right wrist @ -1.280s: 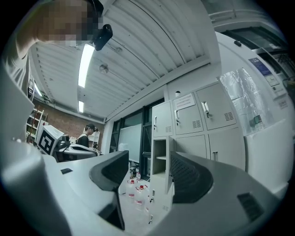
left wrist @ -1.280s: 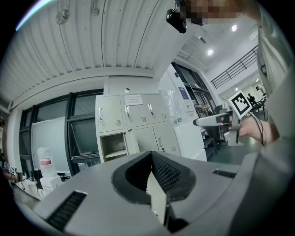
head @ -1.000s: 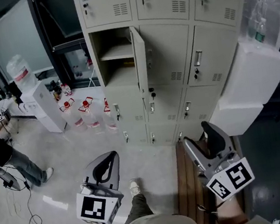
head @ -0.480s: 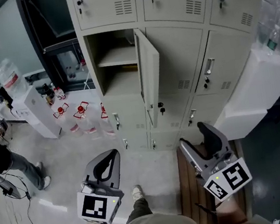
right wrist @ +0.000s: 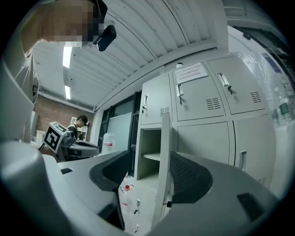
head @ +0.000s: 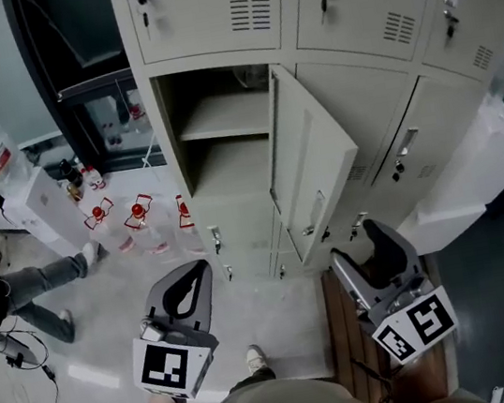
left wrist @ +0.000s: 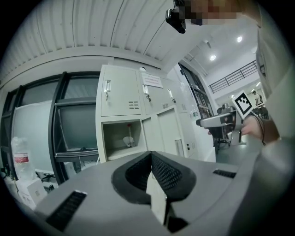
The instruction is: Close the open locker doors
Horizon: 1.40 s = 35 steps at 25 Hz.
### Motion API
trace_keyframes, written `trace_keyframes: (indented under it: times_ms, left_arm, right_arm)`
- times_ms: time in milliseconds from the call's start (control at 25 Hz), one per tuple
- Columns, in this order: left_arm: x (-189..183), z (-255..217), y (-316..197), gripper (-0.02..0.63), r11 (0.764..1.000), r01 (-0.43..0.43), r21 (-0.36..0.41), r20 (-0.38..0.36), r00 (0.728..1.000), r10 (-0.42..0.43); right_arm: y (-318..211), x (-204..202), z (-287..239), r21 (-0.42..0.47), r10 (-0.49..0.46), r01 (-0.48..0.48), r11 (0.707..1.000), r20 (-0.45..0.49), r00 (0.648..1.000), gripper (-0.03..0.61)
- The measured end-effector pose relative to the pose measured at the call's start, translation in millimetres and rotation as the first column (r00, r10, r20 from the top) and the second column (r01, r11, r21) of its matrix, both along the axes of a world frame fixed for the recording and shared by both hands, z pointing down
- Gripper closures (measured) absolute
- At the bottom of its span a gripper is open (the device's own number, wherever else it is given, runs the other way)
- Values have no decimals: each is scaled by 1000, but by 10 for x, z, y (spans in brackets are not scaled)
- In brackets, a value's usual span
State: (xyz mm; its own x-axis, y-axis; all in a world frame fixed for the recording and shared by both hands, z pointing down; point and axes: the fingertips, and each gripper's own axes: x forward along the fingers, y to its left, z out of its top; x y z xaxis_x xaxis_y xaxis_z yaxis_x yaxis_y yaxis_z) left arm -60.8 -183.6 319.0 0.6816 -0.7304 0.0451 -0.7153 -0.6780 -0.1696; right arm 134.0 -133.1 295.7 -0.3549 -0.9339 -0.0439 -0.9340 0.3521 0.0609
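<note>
A beige locker bank fills the top of the head view. One compartment in its left column stands open, with a shelf inside. Its door is hinged on the right and swings out toward me. My left gripper is low at the left, shut with nothing in it, well short of the lockers. My right gripper is open and empty, below the door's lower edge and not touching it. In the right gripper view the door's edge shows far off between the fingers. The left gripper view shows the open compartment.
Several water bottles stand on the floor left of the lockers, next to a water dispenser. A person and cables are at the far left. A white cabinet juts out at the right. A wooden board lies underfoot.
The view has moved closer to the lockers, so the open door now looks larger and nearer to the right gripper. Both grippers keep their places. The person at the left has shifted.
</note>
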Motion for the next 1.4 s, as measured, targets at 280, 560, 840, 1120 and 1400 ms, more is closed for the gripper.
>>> trace_keyframes:
  times_ms: [280,560,840,1120,1400]
  left_arm:
    - [-123,84,-623,606,998,-66,4,8,998,66]
    - [-144,62,-847,606,995,-96,-8,-22,995,96]
    - [-25,24,-943,606,994,-109,-4,-27,994,109]
    - [122,3,-896,606,995,-104,-4,-29,994,104]
    - [3,18,-851,606,998,-55,-10,-26,998,55]
  right_arm:
    - [-482,-144,-6,18,82,-82,996,10,997,304]
    - [-646,-103,-56,14,144,-144,989,-5,990,309]
    - [-668,53,-49,-6,156,-156,988,-6,988,302]
    - [-638,3,-56,-3,104,-104,995,-8,995,308]
    - [-599,-223,-80,35,-1,0,999,33,999,346]
